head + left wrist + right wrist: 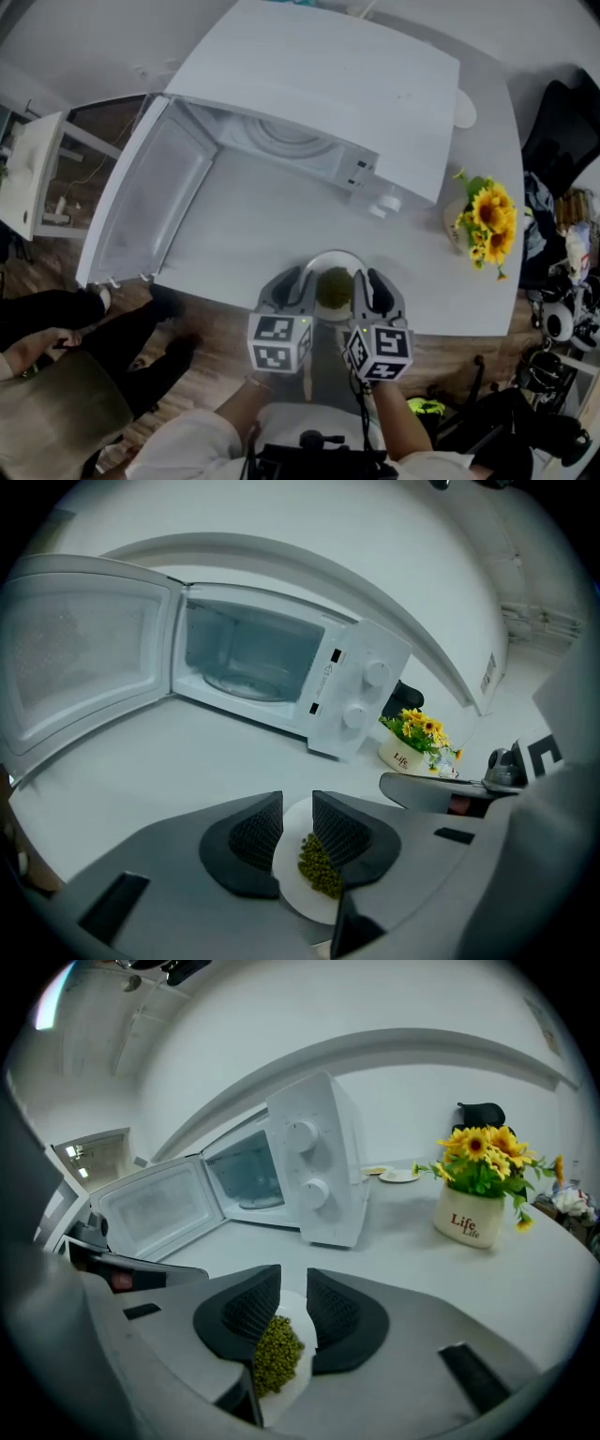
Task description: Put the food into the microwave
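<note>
Plate (335, 261) pinched at both rims

Left gripper (297, 801) and right gripper (293, 1277) each clamp the rim, with beans (320, 866) heaped loose. The plate sits at the table (262, 225) edge, before the open microwave (319, 84). Probably stiff, light and slick: grip opposite rims, keep level.

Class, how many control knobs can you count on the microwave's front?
2. The upper knob and lower knob sit one above the other on the microwave, right of its open door.
</note>
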Available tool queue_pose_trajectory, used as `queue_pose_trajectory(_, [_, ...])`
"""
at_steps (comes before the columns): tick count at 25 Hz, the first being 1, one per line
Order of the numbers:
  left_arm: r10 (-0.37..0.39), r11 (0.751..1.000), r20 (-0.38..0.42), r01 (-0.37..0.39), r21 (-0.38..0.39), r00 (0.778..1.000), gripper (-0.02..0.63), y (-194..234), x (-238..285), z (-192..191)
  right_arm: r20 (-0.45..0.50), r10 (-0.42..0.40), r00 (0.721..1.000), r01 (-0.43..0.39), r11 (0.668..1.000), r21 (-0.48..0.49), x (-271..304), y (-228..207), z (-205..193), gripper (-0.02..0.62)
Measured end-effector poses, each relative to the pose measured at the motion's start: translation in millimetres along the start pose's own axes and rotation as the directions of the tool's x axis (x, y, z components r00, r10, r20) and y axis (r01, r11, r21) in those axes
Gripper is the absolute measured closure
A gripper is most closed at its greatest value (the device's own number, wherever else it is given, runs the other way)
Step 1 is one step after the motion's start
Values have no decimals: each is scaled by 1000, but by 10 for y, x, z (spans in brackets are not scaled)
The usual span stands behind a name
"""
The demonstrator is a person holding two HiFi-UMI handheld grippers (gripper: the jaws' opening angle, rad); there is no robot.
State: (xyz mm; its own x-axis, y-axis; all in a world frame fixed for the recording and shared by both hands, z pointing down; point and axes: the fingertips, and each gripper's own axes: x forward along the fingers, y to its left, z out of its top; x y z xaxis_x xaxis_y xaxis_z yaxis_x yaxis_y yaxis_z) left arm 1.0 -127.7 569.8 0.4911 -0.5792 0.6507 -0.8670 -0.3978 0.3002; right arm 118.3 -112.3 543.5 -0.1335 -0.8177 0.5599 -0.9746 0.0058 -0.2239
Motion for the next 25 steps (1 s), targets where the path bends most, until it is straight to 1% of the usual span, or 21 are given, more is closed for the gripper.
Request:
queue_pose_trajectory(4, [17, 1000, -21, -18, -16, 1000, 511, 47, 65, -85, -20, -8, 1000, 8, 1000, 8, 28, -81, -104, 485])
queue_pose_trajectory(9, [35, 999, -54, -36, -12, 998, 511, 97, 135, -219, -52, -24, 998, 25, 999, 22, 36, -187, -263, 485])
queue_pose_trajectory(15, [41, 998, -84, -44, -35, 996, 511, 88, 165, -368, -89, -29, 996, 32, 999, 34, 27, -235, -462, 485])
queue_pose_trajectory(25, [51, 997, -118, -57, -49, 992, 511, 135, 197, -529, -129, -60, 990, 66, 997, 41, 15, -335, -654, 485])
